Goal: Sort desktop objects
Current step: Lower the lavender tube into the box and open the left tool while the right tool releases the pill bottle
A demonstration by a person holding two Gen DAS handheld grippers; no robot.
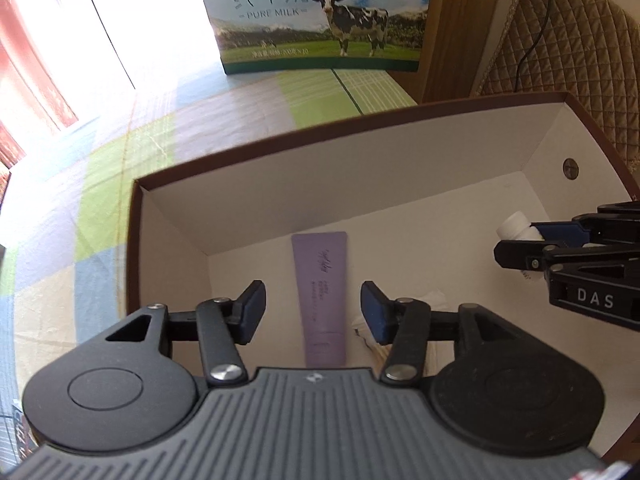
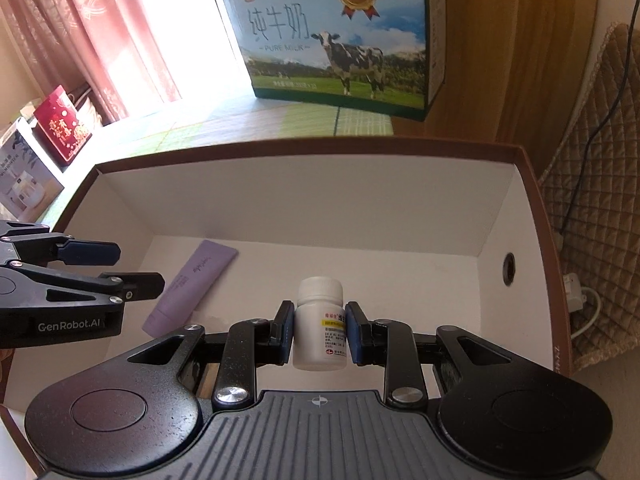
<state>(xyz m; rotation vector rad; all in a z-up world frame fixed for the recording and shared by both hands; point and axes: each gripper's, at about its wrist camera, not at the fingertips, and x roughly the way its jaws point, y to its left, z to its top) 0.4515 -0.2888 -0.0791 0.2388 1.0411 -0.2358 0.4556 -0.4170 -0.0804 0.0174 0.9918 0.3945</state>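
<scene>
Left wrist view
- Left tool (image 1: 312, 312): we hold it above the open box (image 1: 280, 148), its pads spread apart with nothing between them.
- Purple tube (image 1: 322, 296): it lies flat on the white box floor, seen in the gap between our pads, crimped end toward the far wall.
- Crumpled white item (image 1: 366, 326): it sits just beside the tube on its right, partly hidden by our right pad; we cannot tell what it is.
- Right tool (image 1: 520, 240): it reaches in from the right edge, with the white bottle (image 1: 516, 226) showing at its tip.
- Worktop (image 1: 120, 168): a checked cloth covers it; a milk carton (image 1: 320, 16) stands beyond the box.

Right wrist view
- Right tool (image 2: 319, 330): we have it clamped on the white bottle (image 2: 320, 328), pads pressing both sides of the body.
- Bottle: upright, cap on top, held inside the box (image 2: 536, 216) above its floor.
- Purple tube (image 2: 192, 284): flat on the floor near the left wall, well apart from the bottle.
- Left tool (image 2: 138, 268): it enters from the left, fingers apart, above the tube.
- Milk carton (image 2: 336, 40): it stands behind the box; smaller packages (image 2: 60, 128) sit at the far left.
</scene>
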